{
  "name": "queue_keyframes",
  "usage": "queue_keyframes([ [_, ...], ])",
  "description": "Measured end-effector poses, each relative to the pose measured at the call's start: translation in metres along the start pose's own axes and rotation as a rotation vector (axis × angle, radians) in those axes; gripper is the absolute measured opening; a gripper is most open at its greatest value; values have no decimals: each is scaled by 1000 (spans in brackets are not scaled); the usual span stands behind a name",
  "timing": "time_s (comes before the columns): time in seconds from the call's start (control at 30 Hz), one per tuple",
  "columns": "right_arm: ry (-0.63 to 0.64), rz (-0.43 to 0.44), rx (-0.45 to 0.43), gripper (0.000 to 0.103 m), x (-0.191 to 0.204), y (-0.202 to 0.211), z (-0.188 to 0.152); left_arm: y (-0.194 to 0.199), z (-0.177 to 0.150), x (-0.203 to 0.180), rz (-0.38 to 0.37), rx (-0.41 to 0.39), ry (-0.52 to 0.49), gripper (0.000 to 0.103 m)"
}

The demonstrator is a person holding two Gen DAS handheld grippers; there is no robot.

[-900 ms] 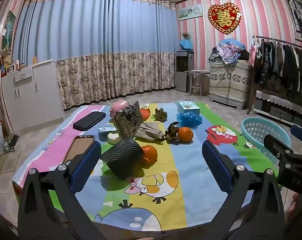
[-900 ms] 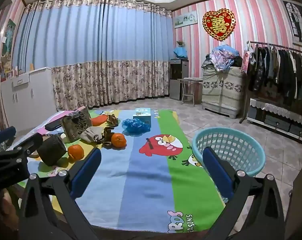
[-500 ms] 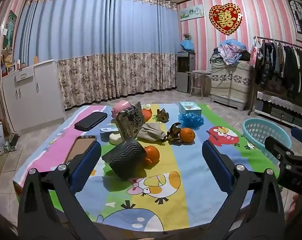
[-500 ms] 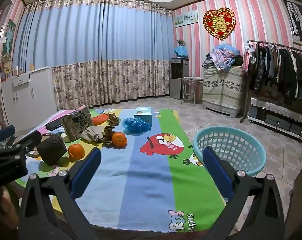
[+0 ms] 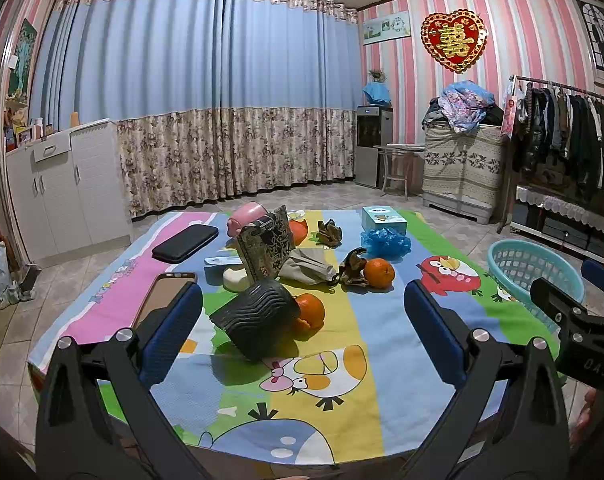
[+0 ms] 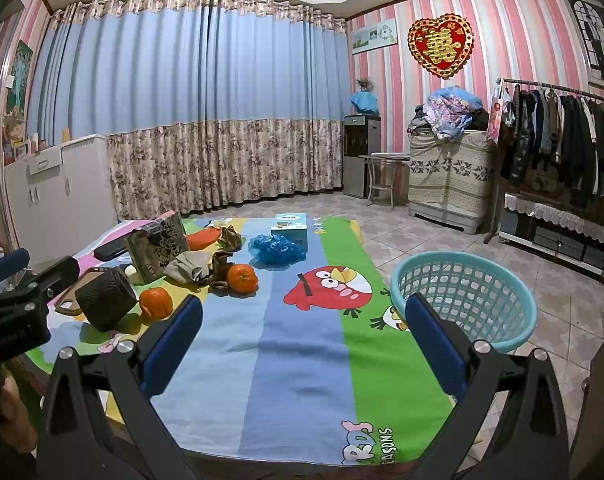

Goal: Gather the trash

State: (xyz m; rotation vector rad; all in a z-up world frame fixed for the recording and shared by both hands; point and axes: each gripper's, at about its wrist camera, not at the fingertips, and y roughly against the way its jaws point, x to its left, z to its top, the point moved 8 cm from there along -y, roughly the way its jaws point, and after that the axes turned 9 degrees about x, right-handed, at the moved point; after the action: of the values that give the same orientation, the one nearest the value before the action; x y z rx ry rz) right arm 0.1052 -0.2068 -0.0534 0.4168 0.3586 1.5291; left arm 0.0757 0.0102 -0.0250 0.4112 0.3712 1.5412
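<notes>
2 grippers, left gripper (image 5: 302,320) and right gripper (image 6: 302,324), hover over the near edge of the cartoon-print tablecloth (image 5: 341,360), jaws wide apart, nothing between them. Trash lies mid-cloth: crumpled blue plastic bag (image 5: 385,242), crumpled brown wrapper (image 5: 351,266) (touching an orange (image 5: 378,273)). Turquoise plastic mesh basket (image 6: 465,300) stands at the cloth's right edge.

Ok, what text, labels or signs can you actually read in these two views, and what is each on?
"DAS" – on the right gripper's black body, partly cut off.
"SEASONS" – tablecloth near edge, first letters hidden.
"RDS" – pink letters beside it, start cut off.
Gold double-happiness character – red heart wall ornament.
Too small or blurred: teal box, patterned bag, print on the left gripper's body, pink tablecloth lettering.
</notes>
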Motion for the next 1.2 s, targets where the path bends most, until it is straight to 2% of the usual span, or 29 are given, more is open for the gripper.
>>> queue_keyframes([
  [1.2, 0, 2, -9, 99, 3, 0, 2, -2, 2, 5, 4, 1, 0, 98],
])
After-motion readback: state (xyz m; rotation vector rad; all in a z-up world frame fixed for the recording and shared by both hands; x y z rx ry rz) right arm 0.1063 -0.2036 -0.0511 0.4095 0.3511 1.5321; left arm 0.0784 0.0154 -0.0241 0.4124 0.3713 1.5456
